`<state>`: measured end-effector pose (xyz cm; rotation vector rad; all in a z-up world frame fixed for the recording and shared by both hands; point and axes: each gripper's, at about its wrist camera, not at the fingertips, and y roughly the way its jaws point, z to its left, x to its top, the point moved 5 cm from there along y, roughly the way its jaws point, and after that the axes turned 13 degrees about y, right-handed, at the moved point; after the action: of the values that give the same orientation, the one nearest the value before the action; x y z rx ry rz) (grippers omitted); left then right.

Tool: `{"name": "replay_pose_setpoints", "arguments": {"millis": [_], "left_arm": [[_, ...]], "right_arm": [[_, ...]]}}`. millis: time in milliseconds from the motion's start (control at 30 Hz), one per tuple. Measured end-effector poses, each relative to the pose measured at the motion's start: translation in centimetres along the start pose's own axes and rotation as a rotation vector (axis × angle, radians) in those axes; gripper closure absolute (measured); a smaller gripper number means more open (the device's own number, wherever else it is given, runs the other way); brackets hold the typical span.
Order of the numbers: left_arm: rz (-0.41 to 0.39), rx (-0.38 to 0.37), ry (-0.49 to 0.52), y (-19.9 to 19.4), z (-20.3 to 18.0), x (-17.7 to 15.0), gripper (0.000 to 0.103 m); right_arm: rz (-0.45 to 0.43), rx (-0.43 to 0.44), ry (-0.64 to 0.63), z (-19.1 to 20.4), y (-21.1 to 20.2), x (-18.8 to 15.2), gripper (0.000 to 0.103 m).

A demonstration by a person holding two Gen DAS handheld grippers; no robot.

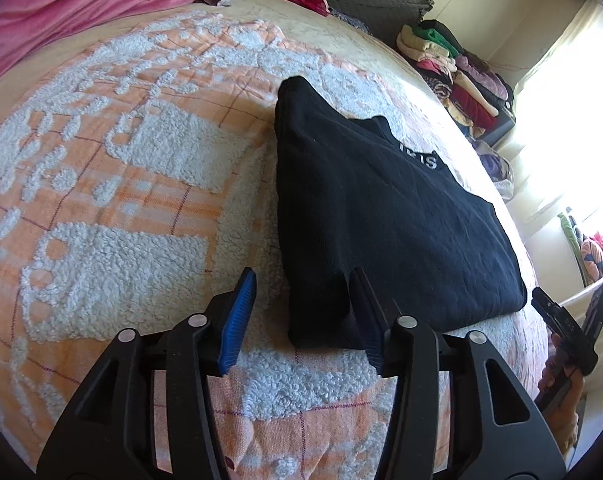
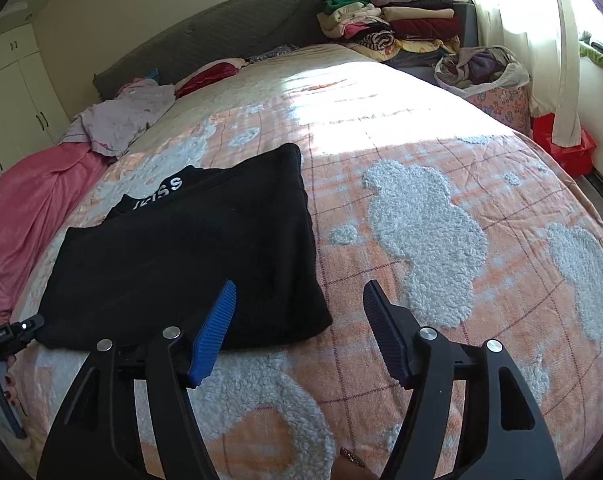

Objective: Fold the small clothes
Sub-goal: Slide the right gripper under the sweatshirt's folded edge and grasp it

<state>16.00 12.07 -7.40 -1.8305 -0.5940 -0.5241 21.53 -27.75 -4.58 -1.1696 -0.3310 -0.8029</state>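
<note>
Black fabric: one folded garment [image 2: 189, 256] lay flat on the orange-and-white bedspread [image 2: 421, 216], left of centre. Two grippers hovered at its near edge. The left gripper [image 1: 305, 316] gaped wide around the near-left corner, gripping nothing. The right gripper [image 2: 299, 330] gaped wide, empty, over the near-right corner.

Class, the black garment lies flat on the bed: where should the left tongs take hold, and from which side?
Grip the black garment at its near corner, coming low from the near edge: it sits between the open left tongs.
</note>
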Motion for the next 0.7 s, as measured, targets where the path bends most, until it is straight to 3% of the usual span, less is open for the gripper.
{"name": "replay_pose_setpoints", "arguments": {"millis": [33, 67, 100, 433, 700], "left_arm": [[-0.008, 0.002, -0.007, -0.2, 0.2, 0.1, 0.052], [-0.015, 0.007, -0.013, -0.3, 0.3, 0.2, 0.049], [-0.019, 0.011, -0.017, -0.3, 0.4, 0.2, 0.044], [-0.085, 0.049, -0.075, -1.4, 2.1, 1.1, 0.017], [-0.098, 0.161, -0.093, -1.6, 4.2, 2.6, 0.017]], "right_arm": [[-0.002, 0.005, -0.016, 0.6, -0.3, -0.1, 0.034], [-0.003, 0.011, -0.03, 1.2, -0.5, -0.2, 0.02], [-0.009, 0.021, -0.043, 1.8, -0.8, -0.4, 0.017], [-0.032, 0.093, -0.243, 10.2, -1.3, -3.4, 0.009], [0.0, 0.163, -0.459, 17.9, 0.6, -8.1, 0.008]]}}
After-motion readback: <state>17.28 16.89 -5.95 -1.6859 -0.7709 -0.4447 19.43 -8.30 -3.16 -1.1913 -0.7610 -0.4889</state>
